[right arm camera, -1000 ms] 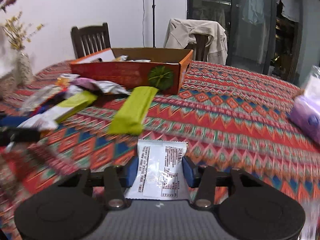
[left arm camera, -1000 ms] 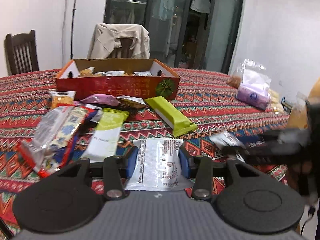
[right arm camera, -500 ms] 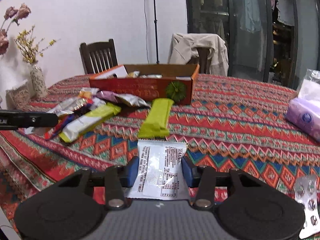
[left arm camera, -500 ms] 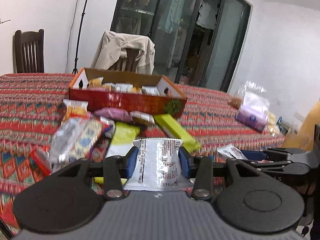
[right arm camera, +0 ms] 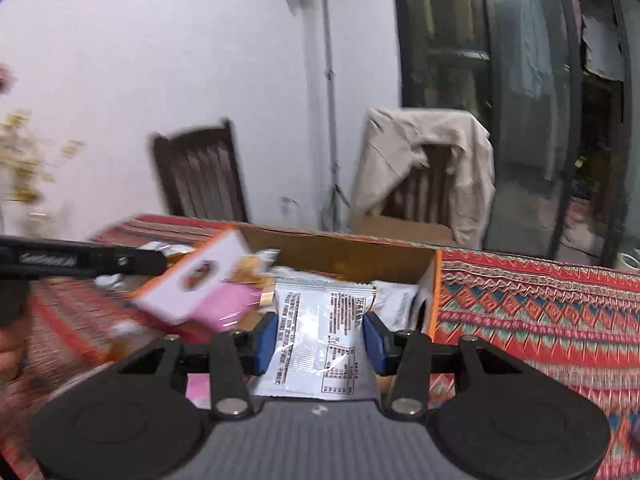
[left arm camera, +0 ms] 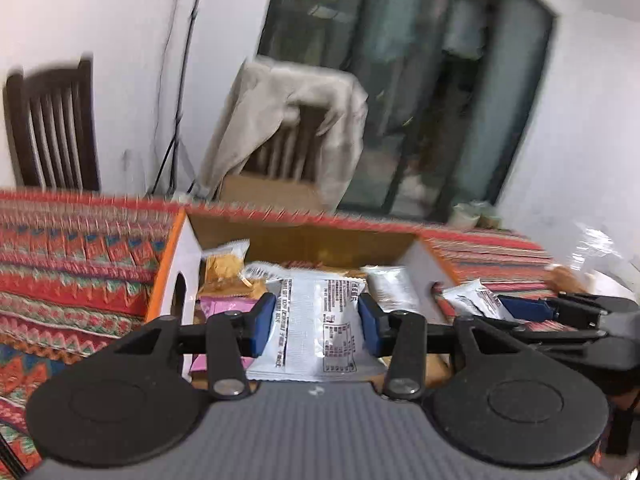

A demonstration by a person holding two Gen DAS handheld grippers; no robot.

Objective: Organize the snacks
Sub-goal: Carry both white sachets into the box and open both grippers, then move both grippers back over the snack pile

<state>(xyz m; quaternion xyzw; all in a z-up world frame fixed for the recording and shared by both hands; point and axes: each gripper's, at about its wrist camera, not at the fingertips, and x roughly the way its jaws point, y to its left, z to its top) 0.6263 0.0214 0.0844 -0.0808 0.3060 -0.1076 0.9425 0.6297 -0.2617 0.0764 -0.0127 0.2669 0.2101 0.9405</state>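
My left gripper (left arm camera: 318, 326) is shut on a silver snack packet (left arm camera: 316, 328) with printed text, held just above the open orange cardboard box (left arm camera: 176, 264). Inside the box lie an orange-brown packet (left arm camera: 224, 272), a pink one (left arm camera: 218, 306) and a silver one (left arm camera: 388, 288). My right gripper (right arm camera: 320, 338) is shut on a second silver packet (right arm camera: 320, 340), over the right end of the same box (right arm camera: 434, 280). The right gripper also shows at the right edge of the left wrist view (left arm camera: 560, 312), its packet (left arm camera: 474, 300) sticking out. The left gripper's arm (right arm camera: 80, 260) crosses the right wrist view.
The box sits on a table under a red patterned cloth (right arm camera: 540, 312). Behind it stand a dark wooden chair (left arm camera: 52, 136) and a chair draped with a beige jacket (left arm camera: 288, 128). A clear plastic bag (left arm camera: 592, 256) lies at the far right. A light stand (right arm camera: 330, 100) rises by the wall.
Both grippers have moved forward and up across the table, from above the loose snacks to right over the box. Each keeps its silver packet.
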